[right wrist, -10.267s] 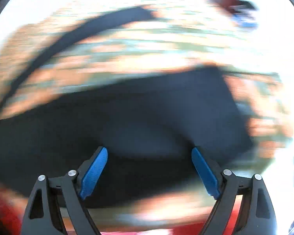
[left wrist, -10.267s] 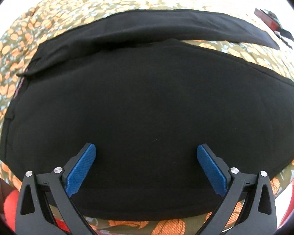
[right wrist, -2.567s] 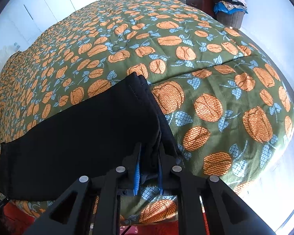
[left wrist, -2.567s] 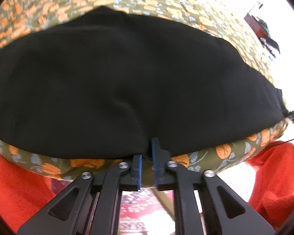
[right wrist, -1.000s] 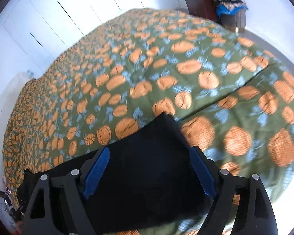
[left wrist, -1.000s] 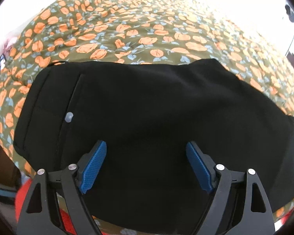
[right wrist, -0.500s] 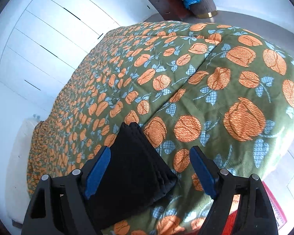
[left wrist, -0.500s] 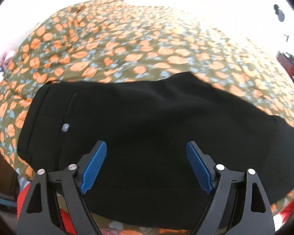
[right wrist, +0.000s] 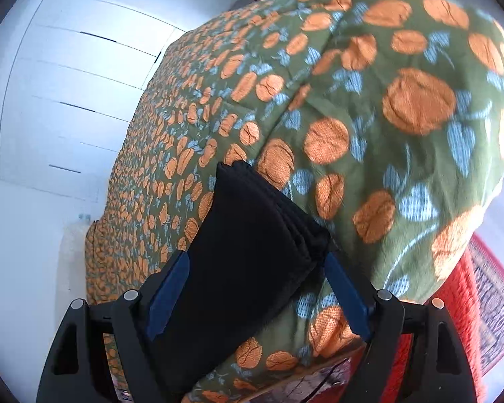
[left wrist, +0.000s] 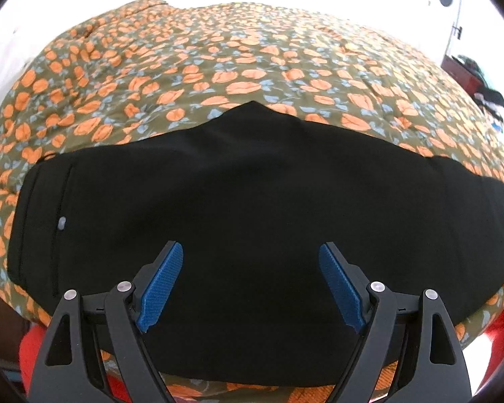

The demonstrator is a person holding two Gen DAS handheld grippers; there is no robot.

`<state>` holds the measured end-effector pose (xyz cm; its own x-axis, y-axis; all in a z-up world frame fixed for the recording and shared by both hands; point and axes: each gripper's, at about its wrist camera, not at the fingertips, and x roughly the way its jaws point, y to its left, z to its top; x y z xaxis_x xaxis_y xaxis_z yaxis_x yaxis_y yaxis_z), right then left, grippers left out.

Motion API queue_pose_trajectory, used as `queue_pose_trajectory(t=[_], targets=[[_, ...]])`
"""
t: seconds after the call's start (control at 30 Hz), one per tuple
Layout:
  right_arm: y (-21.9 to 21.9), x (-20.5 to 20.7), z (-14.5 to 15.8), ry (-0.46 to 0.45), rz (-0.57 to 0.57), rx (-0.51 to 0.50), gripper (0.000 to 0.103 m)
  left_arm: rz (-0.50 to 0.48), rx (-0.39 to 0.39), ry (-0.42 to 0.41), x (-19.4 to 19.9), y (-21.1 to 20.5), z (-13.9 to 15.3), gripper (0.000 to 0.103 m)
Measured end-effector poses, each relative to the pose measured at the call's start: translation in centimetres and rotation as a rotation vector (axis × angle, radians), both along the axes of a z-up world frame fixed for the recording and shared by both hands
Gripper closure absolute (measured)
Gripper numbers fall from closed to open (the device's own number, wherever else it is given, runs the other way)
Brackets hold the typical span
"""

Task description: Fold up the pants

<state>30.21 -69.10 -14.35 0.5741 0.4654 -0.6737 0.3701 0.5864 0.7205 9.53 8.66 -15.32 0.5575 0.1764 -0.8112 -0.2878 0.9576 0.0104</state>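
The black pants (left wrist: 245,201) lie folded lengthwise on a green bedspread with orange flowers (left wrist: 252,67), near the bed's front edge. A small pale button (left wrist: 61,223) shows at their waist end on the left. My left gripper (left wrist: 250,258) hovers over the middle of the pants, open, with nothing between its blue pads. In the right wrist view the stacked leg end of the pants (right wrist: 252,235) lies close below my right gripper (right wrist: 255,262), which is open and rolled to one side. The cloth sits between the spread fingers, and the pads do not press on it.
The bedspread (right wrist: 386,117) drops off at the bed's edge, with a red rug (right wrist: 453,309) on the floor below. White cupboard doors (right wrist: 67,100) stand beyond the bed. A dark dresser with clothes (left wrist: 467,74) stands at the far right.
Both grippers stayed open. The left view pulled back and rose slightly, showing more bedspread. The right gripper rolled strongly and sank toward the leg end of the pants.
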Motion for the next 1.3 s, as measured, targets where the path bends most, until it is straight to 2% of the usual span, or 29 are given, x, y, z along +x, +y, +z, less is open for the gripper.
queue_pose_trajectory(t=[0.13, 0.3, 0.4, 0.43, 0.47, 0.5, 0.53, 0.57, 0.63, 0.73, 0.77, 0.8, 0.9, 1.03, 1.13, 1.2, 1.3], targets=[[1.0, 0.8, -1.0, 0.043, 0.063, 0.007, 0.021, 0.031, -0.019, 0.012, 0.1, 0.8, -0.6, 0.018], [1.2, 2.3, -2.4, 0.057, 0.063, -0.02, 0.024, 0.034, -0.015, 0.013, 0.1, 0.5, -0.4, 0.018], [0.6, 2.8, -3.4, 0.062, 0.042, 0.013, 0.027, -0.038, -0.03, -0.024, 0.2, -1.7, 1.2, 0.019], [0.4, 2.7, -3.4, 0.067, 0.043, 0.005, 0.036, -0.092, -0.05, -0.038, 0.4, -3.3, 2.0, 0.018], [0.4, 2.7, -3.3, 0.078, 0.049, -0.023, 0.057, -0.151, -0.081, -0.049, 0.6, -4.9, 2.6, 0.018], [0.3, 2.5, -3.1, 0.08, 0.049, -0.04, 0.069, -0.222, -0.117, -0.054, 0.8, -6.8, 3.1, 0.018], [0.2, 2.3, -3.0, 0.069, 0.046, -0.03, 0.076, -0.276, -0.139, -0.053, 0.9, -8.3, 3.3, 0.018], [0.2, 2.2, -2.8, 0.058, 0.046, -0.026, 0.081, -0.342, -0.158, -0.04, 1.2, -10.5, 3.3, 0.018], [0.5, 1.9, -2.1, 0.035, 0.054, -0.054, 0.083, -0.443, -0.146, 0.018, 2.0, -14.1, 2.2, 0.018], [1.2, 1.7, -0.8, 0.002, 0.072, -0.093, 0.087, -0.505, -0.013, 0.22, 3.8, -18.1, -2.8, 0.019], [1.5, 1.5, -0.3, -0.011, 0.079, -0.092, 0.087, -0.499, 0.016, 0.209, 3.8, -18.5, -3.4, 0.018], [1.8, 1.2, 0.3, -0.027, 0.082, -0.078, 0.088, -0.489, 0.005, 0.191, 3.6, -18.4, -3.1, 0.018], [3.5, 0.4, 3.0, -0.108, 0.125, -0.021, 0.089, -0.452, -0.125, 0.143, 3.0, -16.0, -1.1, 0.02], [8.6, -0.5, 6.4, -0.196, 0.209, 0.09, 0.089, -0.286, -0.171, 0.066, 2.1, -10.1, 0.2, 0.02], [14.4, -0.6, 7.6, -0.226, 0.267, 0.197, 0.089, -0.152, -0.242, 0.055, 1.6, -5.6, -0.5, 0.02], [18.9, -0.3, 7.8, -0.234, 0.316, 0.255, 0.089, -0.072, -0.263, 0.046, 1.1, -3.2, -1.1, 0.02], [27.5, 0.0, 7.5, -0.245, 0.43, 0.264, 0.089, 0.006, -0.274, 0.011, 0.4, -0.5, -0.8, 0.02]])
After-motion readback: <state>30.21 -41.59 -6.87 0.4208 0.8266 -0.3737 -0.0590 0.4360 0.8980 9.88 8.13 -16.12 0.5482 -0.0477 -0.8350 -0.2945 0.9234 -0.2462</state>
